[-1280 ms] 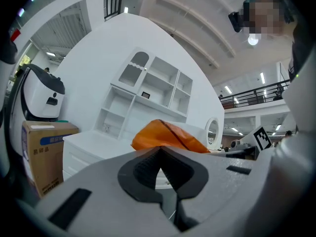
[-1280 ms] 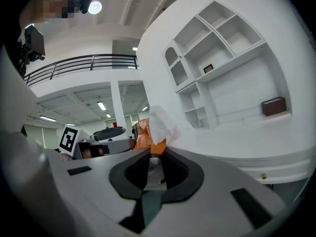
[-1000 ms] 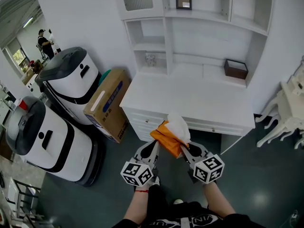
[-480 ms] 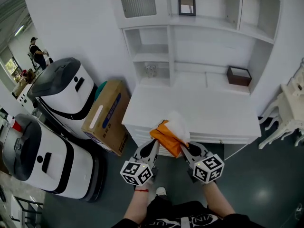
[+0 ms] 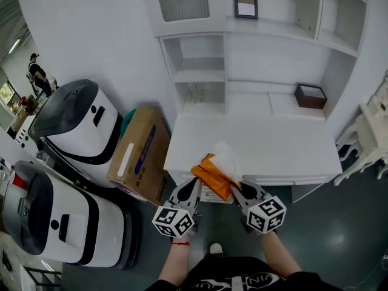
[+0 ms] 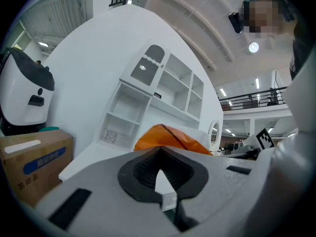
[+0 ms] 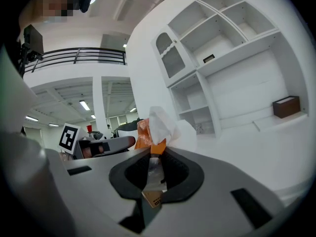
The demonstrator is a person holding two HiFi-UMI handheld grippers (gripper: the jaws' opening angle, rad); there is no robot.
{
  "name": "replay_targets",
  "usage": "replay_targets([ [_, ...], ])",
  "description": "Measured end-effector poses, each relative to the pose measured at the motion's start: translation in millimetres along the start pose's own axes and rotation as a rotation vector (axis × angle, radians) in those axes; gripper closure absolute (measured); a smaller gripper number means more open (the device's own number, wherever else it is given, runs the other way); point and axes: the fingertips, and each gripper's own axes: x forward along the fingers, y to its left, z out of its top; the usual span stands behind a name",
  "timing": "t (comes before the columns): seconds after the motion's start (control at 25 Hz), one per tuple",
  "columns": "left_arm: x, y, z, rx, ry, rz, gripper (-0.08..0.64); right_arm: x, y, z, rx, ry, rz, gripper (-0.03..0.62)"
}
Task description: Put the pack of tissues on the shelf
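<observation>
A white table (image 5: pixel 276 143) with drawers in its front is seen in the upper middle of the head view, set against a white wall (image 5: pixel 97 23). A white shelf unit (image 5: pixel 225 58) of open compartments is carried on its back. A small framed picture (image 5: pixel 245 3) is stood on an upper ledge, a dark brown open box (image 5: pixel 310 96) is placed at the right of the table's rear ledge, and a small glass object (image 5: pixel 195 93) is seen in a lower compartment. The floor (image 5: pixel 339 235) is dark grey-green. Two white-and-black machines (image 5: pixel 76 123) are parked at the left of the frame, and a cardboard box (image 5: pixel 139 156) is leaned between them and the table. White furniture legs (image 5: pixel 367 141) are seen at the right edge, and a person (image 5: pixel 37 77) is seen far off at the upper left.

A blue label with white print is borne on the cardboard box, but it cannot be read. Black-and-white square markers are shown on both cubes. White letters on the dark garment at the bottom edge are cut off and illegible.

The pack of tissues (image 5: pixel 212 176), orange with a white tissue puffed out at the top, is held in the air over the table's front edge, apart from the shelves. The left tongs (image 5: pixel 195 187) are clenched on its left end, and the right tongs (image 5: pixel 236 191) are clenched on the wrapper edge at its right end.
</observation>
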Motion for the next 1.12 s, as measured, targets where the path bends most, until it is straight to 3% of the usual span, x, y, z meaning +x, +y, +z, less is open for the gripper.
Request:
replay_targets([
  [0.64,4.4,55.7,-5.7,-0.051,-0.013,0.01,0.554,58.9,0.4,-9.5,-0.021,0.047,0.007,0.566],
  [1.12,64.5,117.0,32.2,-0.018,-0.026,0.005,0.554,140.6,-30.9,26.8,-0.036,0.004,0.043,0.566],
])
